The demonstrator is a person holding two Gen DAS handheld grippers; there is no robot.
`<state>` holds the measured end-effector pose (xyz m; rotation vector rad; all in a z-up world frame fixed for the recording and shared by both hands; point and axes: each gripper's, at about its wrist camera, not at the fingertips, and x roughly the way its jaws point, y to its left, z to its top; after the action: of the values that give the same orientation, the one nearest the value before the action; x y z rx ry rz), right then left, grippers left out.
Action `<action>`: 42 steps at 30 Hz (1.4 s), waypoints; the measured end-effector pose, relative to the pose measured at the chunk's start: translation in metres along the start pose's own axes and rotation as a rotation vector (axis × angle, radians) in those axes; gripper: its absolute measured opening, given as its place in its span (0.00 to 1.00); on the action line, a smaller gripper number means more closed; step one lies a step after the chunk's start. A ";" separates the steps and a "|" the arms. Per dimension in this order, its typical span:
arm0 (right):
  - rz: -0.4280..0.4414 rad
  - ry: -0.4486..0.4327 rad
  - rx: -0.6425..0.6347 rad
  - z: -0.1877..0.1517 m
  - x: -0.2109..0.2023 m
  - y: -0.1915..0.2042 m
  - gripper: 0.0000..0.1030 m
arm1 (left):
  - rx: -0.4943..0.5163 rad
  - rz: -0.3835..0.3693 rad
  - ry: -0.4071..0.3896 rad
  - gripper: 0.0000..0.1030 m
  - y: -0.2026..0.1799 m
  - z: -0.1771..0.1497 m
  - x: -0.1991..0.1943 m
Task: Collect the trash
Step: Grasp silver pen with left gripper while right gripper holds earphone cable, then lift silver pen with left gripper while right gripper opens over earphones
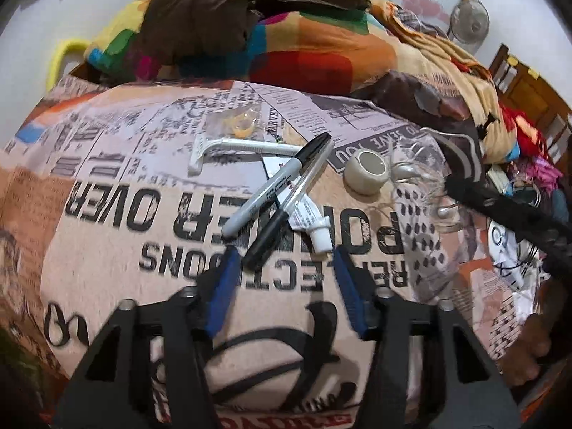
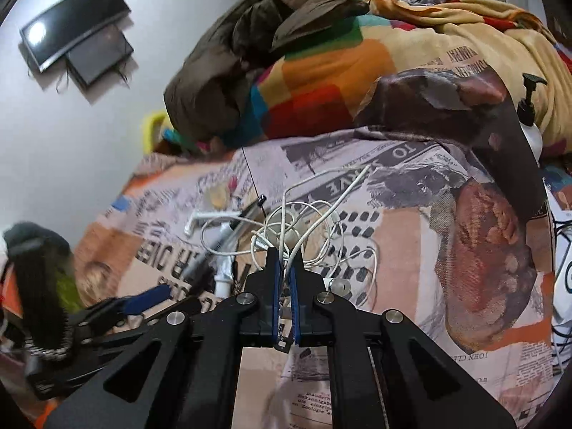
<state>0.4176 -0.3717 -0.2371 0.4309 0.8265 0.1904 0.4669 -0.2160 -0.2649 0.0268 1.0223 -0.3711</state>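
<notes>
Right tongs (image 2: 285, 259) angled down, clamping tangled white cable (image 2: 307, 214)

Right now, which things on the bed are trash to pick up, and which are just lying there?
Probably trash to collect:
- tangled white earphones, clamped in the right gripper
- black marker and clear pen, between the left gripper's open jaws
- white razor
- small white tube
- tape roll

Just lying about:
- colourful blanket
- brown pillows
- pump bottle
</notes>
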 end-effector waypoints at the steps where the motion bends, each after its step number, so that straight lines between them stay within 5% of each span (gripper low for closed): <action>1: 0.006 -0.010 0.007 0.001 -0.002 -0.001 0.05 | 0.013 -0.003 0.011 0.38 0.000 0.003 0.005; 25: 0.010 -0.022 0.036 0.004 -0.004 -0.006 0.05 | 0.188 0.063 0.008 0.14 -0.020 0.010 0.033; 35: 0.019 -0.048 0.017 0.008 -0.009 0.010 0.05 | 0.044 0.013 -0.117 0.13 -0.007 0.004 -0.021; 42: 0.057 -0.082 -0.059 0.008 -0.020 0.049 0.05 | 0.011 0.060 -0.204 0.13 0.016 -0.004 -0.076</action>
<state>0.4105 -0.3371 -0.1970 0.4047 0.7271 0.2477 0.4328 -0.1784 -0.2060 0.0287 0.8156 -0.3184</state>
